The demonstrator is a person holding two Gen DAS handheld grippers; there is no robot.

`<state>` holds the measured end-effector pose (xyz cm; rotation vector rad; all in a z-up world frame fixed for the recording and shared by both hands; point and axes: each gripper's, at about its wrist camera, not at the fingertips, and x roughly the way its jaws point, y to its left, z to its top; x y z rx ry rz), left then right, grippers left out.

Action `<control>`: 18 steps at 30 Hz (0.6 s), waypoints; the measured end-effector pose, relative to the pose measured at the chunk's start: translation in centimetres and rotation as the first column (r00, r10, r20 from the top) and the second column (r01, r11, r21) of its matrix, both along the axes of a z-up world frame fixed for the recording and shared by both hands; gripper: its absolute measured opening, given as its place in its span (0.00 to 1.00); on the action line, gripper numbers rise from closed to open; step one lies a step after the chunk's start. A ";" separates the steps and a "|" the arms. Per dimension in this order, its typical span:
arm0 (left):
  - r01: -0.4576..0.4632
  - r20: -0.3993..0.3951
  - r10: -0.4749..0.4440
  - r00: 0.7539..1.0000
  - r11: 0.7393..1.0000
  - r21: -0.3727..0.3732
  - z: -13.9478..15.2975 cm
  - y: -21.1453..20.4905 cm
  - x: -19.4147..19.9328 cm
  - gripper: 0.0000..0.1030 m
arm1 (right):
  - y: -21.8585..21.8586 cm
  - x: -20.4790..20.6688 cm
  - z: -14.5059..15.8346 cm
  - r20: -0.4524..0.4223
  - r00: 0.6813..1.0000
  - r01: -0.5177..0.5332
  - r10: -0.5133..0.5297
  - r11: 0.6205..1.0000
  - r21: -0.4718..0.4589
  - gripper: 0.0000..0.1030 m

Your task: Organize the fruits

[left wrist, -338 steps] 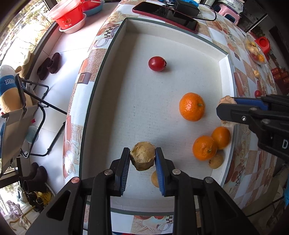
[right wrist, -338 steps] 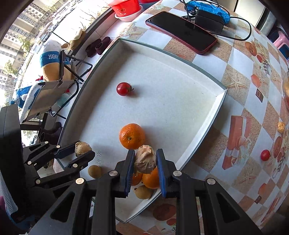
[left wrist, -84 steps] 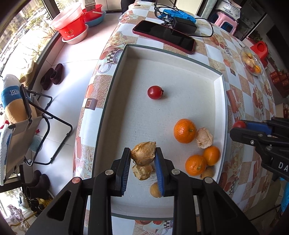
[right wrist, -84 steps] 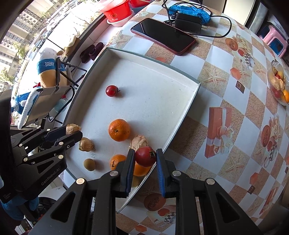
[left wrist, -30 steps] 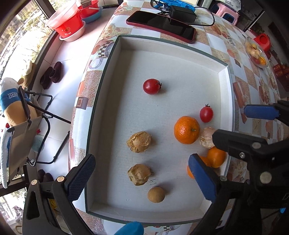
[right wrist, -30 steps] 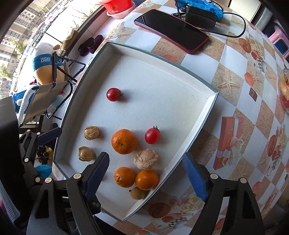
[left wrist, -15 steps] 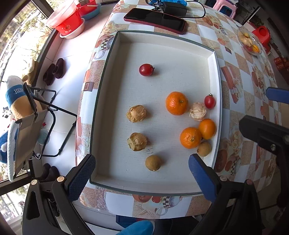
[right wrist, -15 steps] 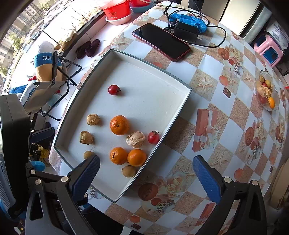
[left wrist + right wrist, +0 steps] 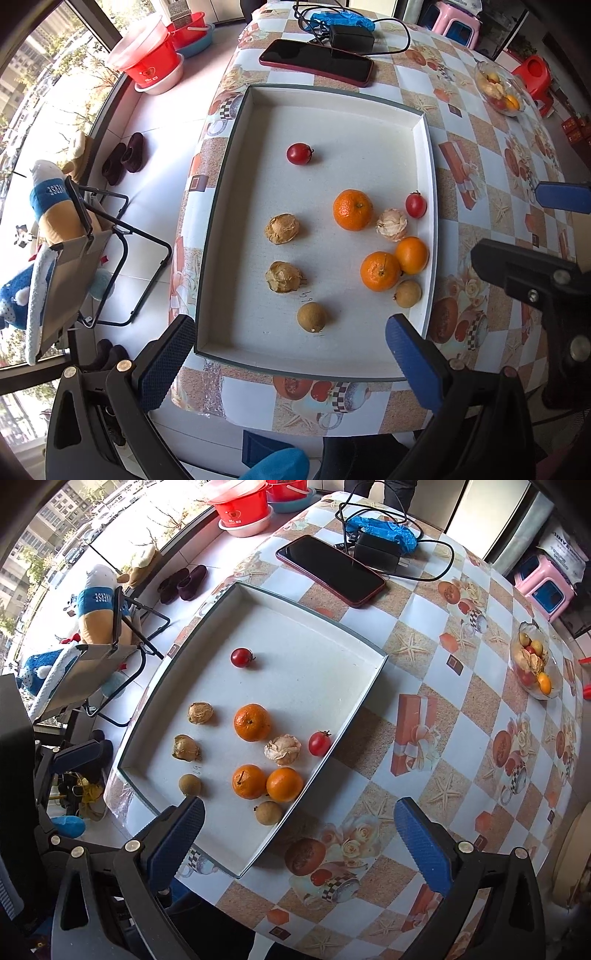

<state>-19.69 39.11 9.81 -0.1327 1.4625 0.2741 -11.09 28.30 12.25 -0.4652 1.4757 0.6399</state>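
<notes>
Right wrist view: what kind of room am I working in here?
Probably a lived-in home by a window: a patterned oilcloth table, dark slippers on the tiled floor, and red plastic wash basins.

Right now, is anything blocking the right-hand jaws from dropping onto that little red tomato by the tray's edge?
Nothing visible lies over it. The right gripper hangs open and empty above the tray. The small tomato is crowded though: the tray wall is right beside it, and a papery husked fruit sits close on its other side.
</notes>
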 end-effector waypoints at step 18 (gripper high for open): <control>0.031 -0.024 -0.031 0.999 0.999 0.014 -0.2 -1.2 -0.2 1.00 | -0.4 -0.6 -0.9 -0.026 1.000 0.001 -0.002 1.000 -0.020 1.00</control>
